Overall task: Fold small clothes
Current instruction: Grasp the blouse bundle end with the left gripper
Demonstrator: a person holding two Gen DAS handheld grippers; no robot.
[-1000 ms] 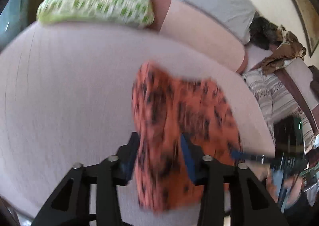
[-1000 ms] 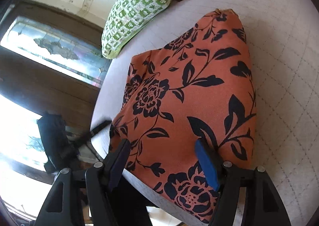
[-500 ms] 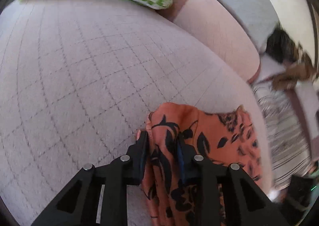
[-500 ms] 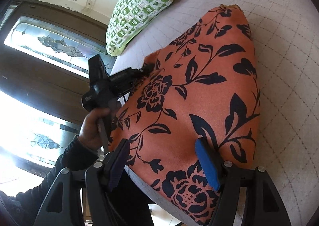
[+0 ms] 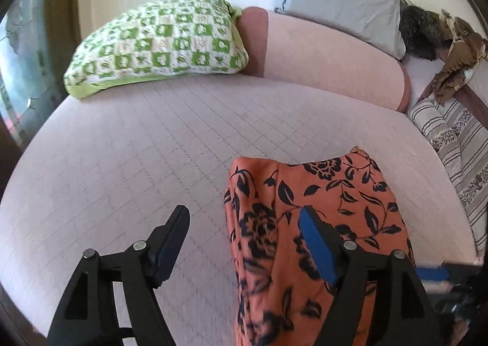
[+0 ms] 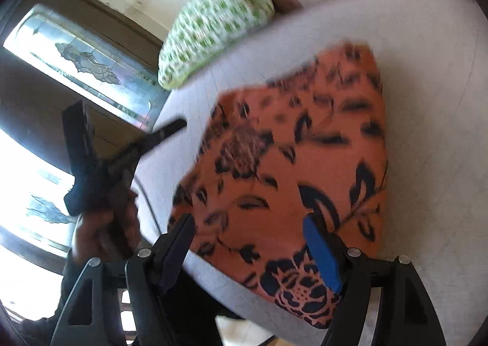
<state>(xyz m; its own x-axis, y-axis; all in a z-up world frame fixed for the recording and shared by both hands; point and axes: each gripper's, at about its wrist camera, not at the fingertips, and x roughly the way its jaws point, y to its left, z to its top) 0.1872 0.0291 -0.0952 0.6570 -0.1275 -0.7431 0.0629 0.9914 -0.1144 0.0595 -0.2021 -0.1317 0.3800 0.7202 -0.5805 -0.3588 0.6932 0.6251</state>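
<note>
While both your grippers, left (image 5: 244,234) and right (image 6: 248,243), hang spread and empty, the orange floral garment (image 5: 317,224) lies folded at the bed's (image 5: 137,147) near edge; soft, light, likely slippery, so pinch a corner.

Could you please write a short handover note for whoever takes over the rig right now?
Left gripper: open, empty, at the garment's left edge.
Right gripper: open, empty, above the near end.
Orange floral garment: on the quilted bed, near end over the edge.
Done: left side looks folded over.
Left: probably further folds; blur hides detail.
</note>
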